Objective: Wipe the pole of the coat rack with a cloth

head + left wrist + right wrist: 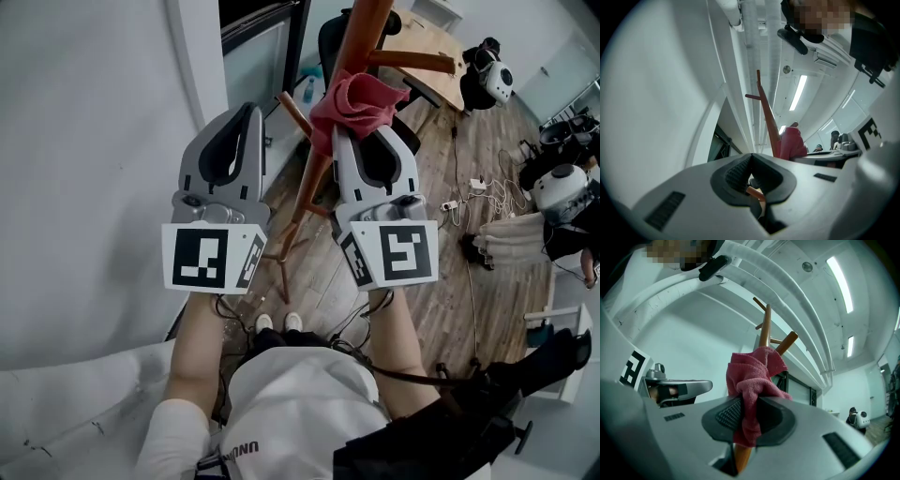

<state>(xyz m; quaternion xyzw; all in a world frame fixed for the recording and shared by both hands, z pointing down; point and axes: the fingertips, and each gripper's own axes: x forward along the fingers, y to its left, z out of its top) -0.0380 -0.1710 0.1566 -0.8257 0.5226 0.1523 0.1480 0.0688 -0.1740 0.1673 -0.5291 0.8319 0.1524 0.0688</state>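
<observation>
The left claw [248,114] is closed on nothing, at 9 o'clock of the right claw [366,131]. The right claw is clamped on the red cloth [354,101] and is nearer to the pole [364,28] — the cloth touches it, and its long axis runs toward 12 o'clock.

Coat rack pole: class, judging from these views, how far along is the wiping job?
Done: the right tongs are shut on the red cloth.
In hand: the cloth is bunched against the pole, high up.
Left: no wiped stretch can be told apart, and a long run of pole lies beneath the cloth, so most of the wiping is probably yet to do.
The left tongs are shut, empty, beside the rack.
</observation>
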